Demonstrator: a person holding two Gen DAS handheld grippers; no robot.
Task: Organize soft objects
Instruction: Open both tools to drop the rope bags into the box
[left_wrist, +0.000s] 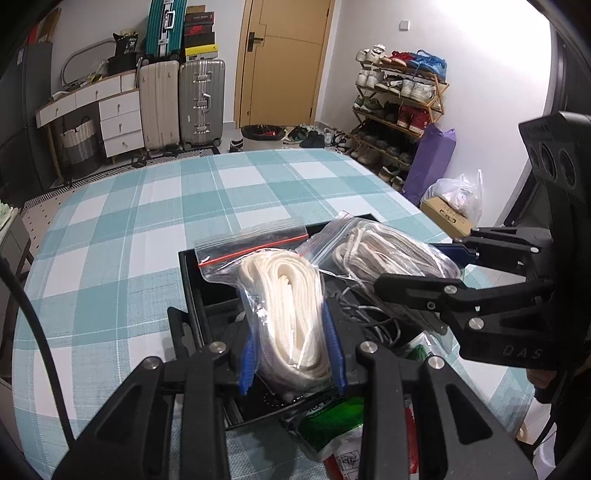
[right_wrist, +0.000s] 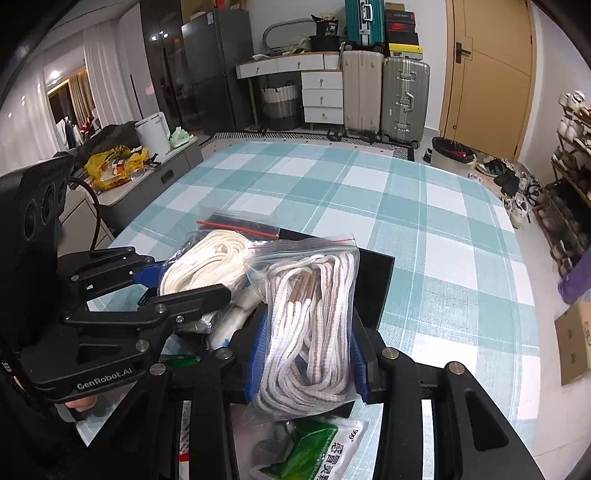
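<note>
My left tongs (left_wrist: 291, 345) pinch a zip bag of white cord (left_wrist: 286, 314), my right tongs (right_wrist: 306, 354) pinch a bag of brown-striped laces (right_wrist: 310, 328), both above the black box (right_wrist: 373, 284); I should lower them in side by side, grips firm.
</note>
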